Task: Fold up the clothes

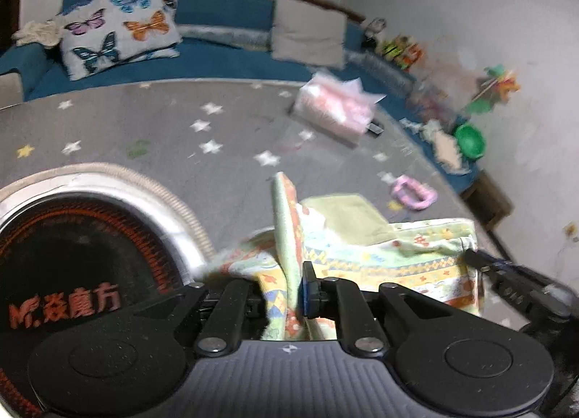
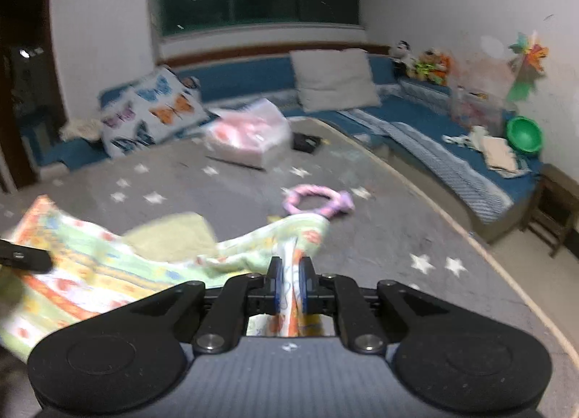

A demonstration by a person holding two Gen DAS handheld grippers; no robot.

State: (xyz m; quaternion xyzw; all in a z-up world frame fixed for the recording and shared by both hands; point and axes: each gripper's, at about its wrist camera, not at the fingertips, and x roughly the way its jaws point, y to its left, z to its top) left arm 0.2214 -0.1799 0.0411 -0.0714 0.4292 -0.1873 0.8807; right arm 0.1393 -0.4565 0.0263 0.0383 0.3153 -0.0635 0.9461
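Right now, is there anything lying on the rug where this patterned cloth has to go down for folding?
Mostly no. The patterned cloth hangs between the left hand-held gripper and the right hand-held gripper. The grey star rug beneath looks bare; only the pink ring toy lies just beyond the cloth's far edge.

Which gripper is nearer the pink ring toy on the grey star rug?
Right. The right gripper holds the patterned cloth just short of the pink ring toy; the left gripper sits farther back.

one patterned cloth (image 2: 90,266), two cushions, butterfly cushion (image 2: 152,110) and plain cushion (image 2: 333,78), one pink ring (image 2: 315,199), one green bowl (image 2: 524,136)
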